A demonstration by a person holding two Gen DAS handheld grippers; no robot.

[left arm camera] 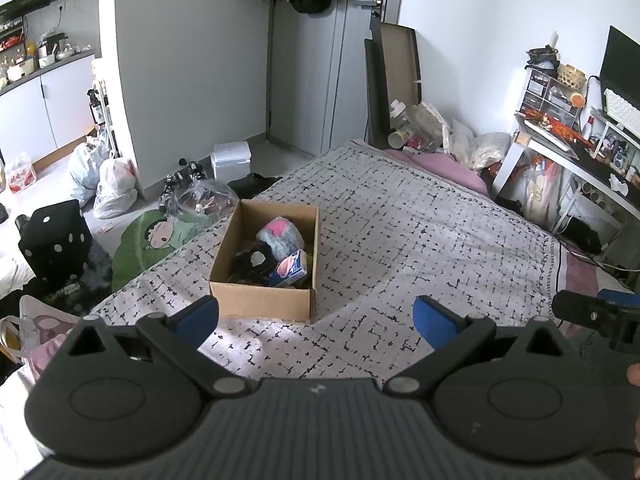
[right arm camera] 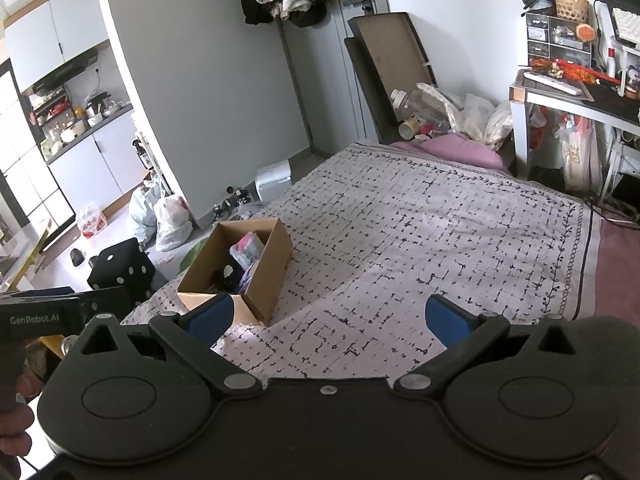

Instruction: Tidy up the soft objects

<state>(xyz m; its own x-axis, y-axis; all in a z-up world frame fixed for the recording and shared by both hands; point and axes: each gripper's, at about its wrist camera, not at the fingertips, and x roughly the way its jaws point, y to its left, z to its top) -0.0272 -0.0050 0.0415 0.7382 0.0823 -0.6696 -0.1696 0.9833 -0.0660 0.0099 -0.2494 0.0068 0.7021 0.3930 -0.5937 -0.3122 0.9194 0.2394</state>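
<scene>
- Soft objects (left arm camera: 276, 254) are lying heaped inside an open cardboard box (left arm camera: 260, 300): a grey fuzzy piece with a pink patch (left arm camera: 280, 234), a dark plush bundle with a white spot (left arm camera: 252, 266), and a small blue-and-pink pack (left arm camera: 290, 271) leaning against them at the near right.
- Judging by their look, these things are likely handling light and squashy, giving under the pads rather than slipping; the fuzzy piece seems best pinched across its bulging top, the pack across its flat faces.
- The box is sitting on the bed (left arm camera: 420, 240), toward its left edge, on a pale cover printed with dark dashes; no loose soft thing is showing on the cover around it.
- The left gripper (left arm camera: 316, 314) is hovering above the bed just this side of the box, its blue pads spread wide and carrying nothing.
- The right gripper (right arm camera: 330, 316) is hanging further right over bare cover, likewise splayed and empty.
- Beyond the bed, bags, a dotted black cube (left arm camera: 56, 240) and a cluttered table (left arm camera: 580, 152) are crowding the room.
</scene>
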